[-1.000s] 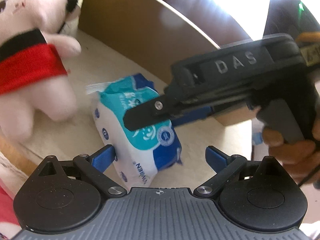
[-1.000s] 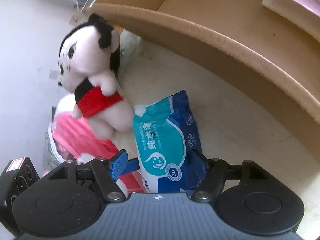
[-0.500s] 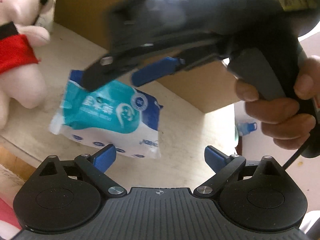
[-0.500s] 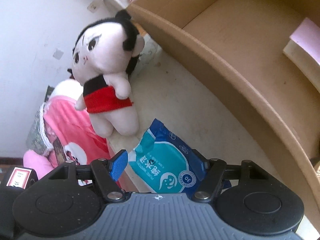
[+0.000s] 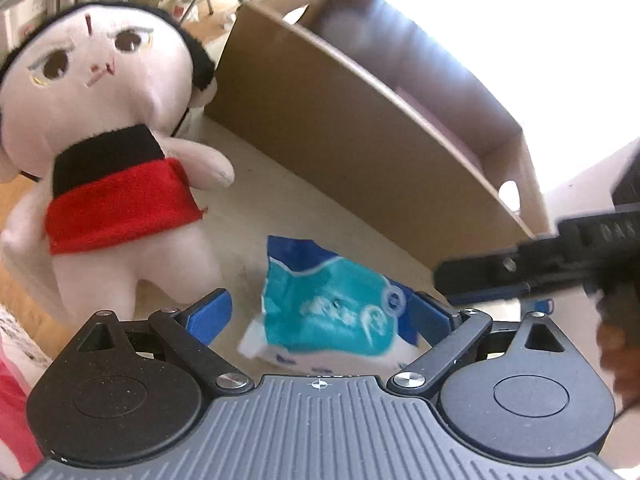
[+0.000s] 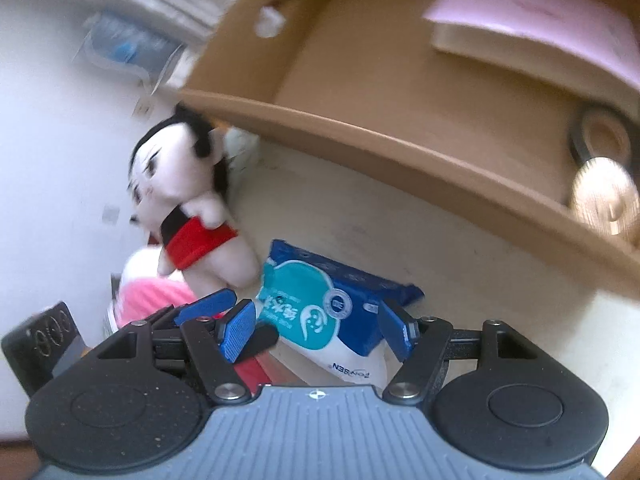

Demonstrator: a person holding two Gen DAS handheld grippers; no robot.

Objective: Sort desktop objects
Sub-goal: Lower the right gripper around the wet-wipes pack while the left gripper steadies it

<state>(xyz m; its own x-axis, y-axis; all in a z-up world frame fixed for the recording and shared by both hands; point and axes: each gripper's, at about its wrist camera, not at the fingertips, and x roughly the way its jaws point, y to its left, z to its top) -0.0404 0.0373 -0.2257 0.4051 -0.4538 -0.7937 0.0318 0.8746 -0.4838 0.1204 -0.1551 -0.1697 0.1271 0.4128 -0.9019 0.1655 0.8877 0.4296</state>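
Note:
A blue and teal wet-wipes pack [image 6: 316,312] sits tilted between my right gripper's [image 6: 318,330] blue fingers, which are shut on its sides. Its far end stays low over the pale table [image 6: 400,240]. In the left wrist view the same pack [image 5: 332,312] shows blurred, white underside showing, between the spread fingers of my left gripper [image 5: 320,314], which is open and holds nothing. The right gripper [image 5: 452,284] comes in from the right edge, held by a hand [image 5: 620,328]. One left finger [image 6: 204,304] shows beside the right gripper.
A plush doll [image 5: 112,152] in a red top stands left of the pack. Behind is an open cardboard box [image 6: 400,140] with a pink book [image 6: 540,20], a tape roll [image 6: 600,136] and a round gold object [image 6: 604,196]. Pink cloth [image 6: 152,296] lies below the table's left edge.
The right gripper has risen and pulled back with the pack, which turned from lengthwise to slanted. In the left wrist view it shifted from overhead to the right edge, and the doll's face came into view.

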